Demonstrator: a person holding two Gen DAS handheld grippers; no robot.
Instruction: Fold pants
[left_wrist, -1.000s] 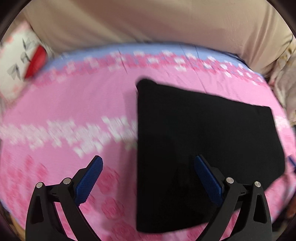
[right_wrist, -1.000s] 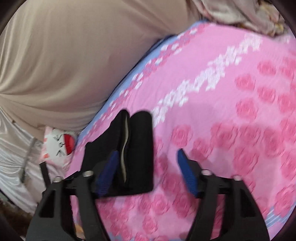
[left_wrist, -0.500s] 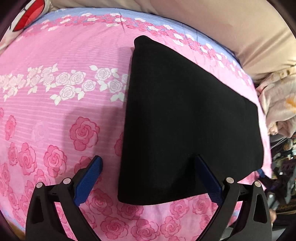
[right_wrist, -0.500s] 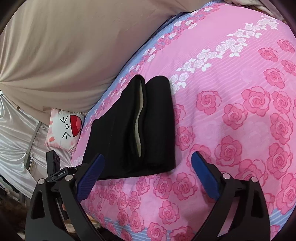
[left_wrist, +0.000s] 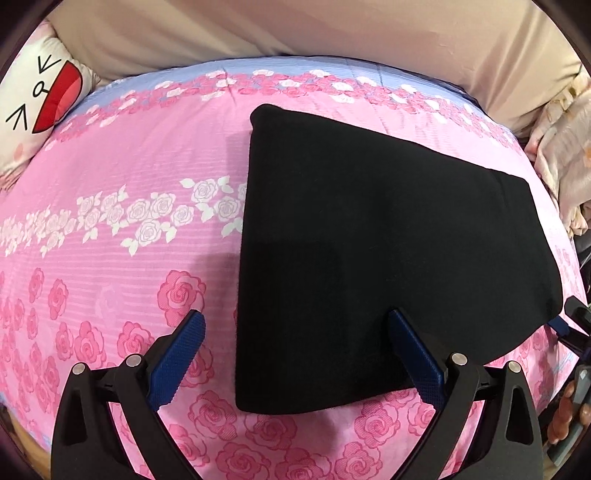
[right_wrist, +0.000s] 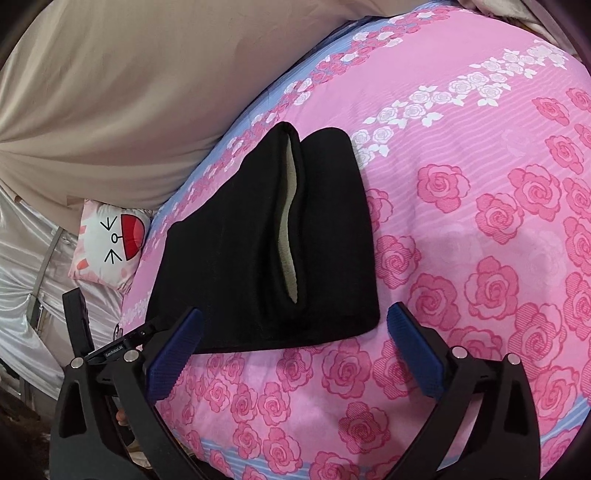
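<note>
Black pants, folded into a compact block, lying flat on pink rose-print bed sheet. Left hand-held gripper jaws apart, hovering over near edge, clamping nothing. Right hand-held gripper jaws just opened wide, nothing clamped.

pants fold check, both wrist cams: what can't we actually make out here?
- Left wrist view: the black pants read as a flat dark slab; layers and creases are lost in the black.
- Right wrist view: the cream lining shows only as a slit; the layers cover the rest.
- Right wrist view: the left gripper is blocked by the right gripper.
</note>
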